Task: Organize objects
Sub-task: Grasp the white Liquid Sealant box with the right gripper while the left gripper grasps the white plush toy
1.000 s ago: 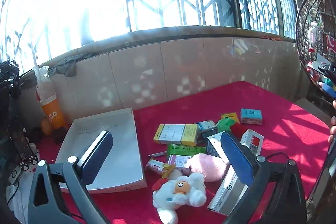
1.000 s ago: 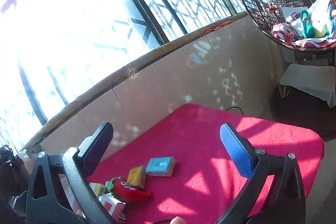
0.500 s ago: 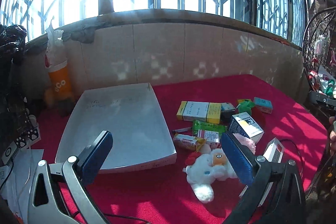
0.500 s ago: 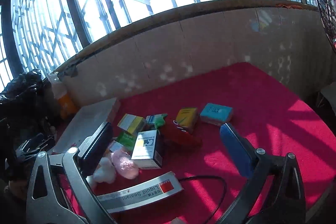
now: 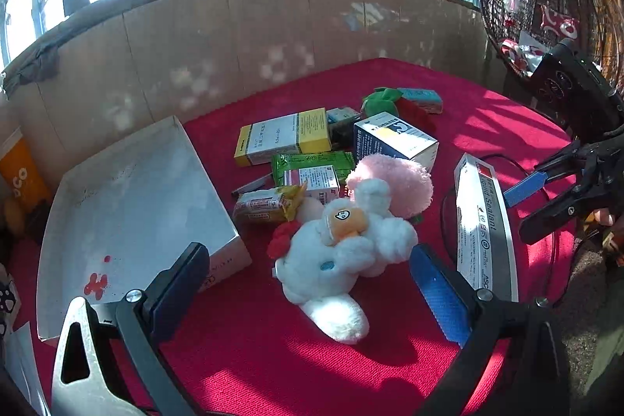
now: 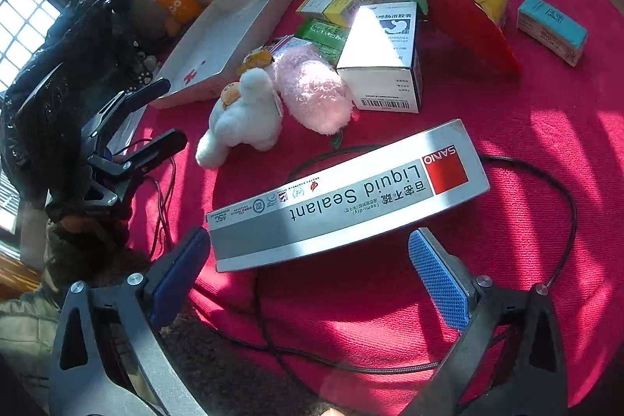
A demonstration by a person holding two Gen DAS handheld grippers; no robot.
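The long liquid sealant box [image 6: 351, 193] is lying flat on the red cloth [image 6: 526, 143], just beyond the right gripper [image 6: 308, 275], its long axis running crosswise to the spread, empty jaws. The left gripper [image 5: 308, 293], also gaping and empty, is hovering nearer the white plush toy [image 5: 343, 244]. The right hand is looking better placed. The white tray [image 5: 128, 197] is waiting far left.

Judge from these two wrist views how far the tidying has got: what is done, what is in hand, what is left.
Done: nothing visible; the white tray holds no items. In hand: nothing; the left gripper hangs open near the white plush toy, the right gripper open around the Liquid Sealant box. Left: the toys, sealant box and medicine boxes, all lying on the red cloth.
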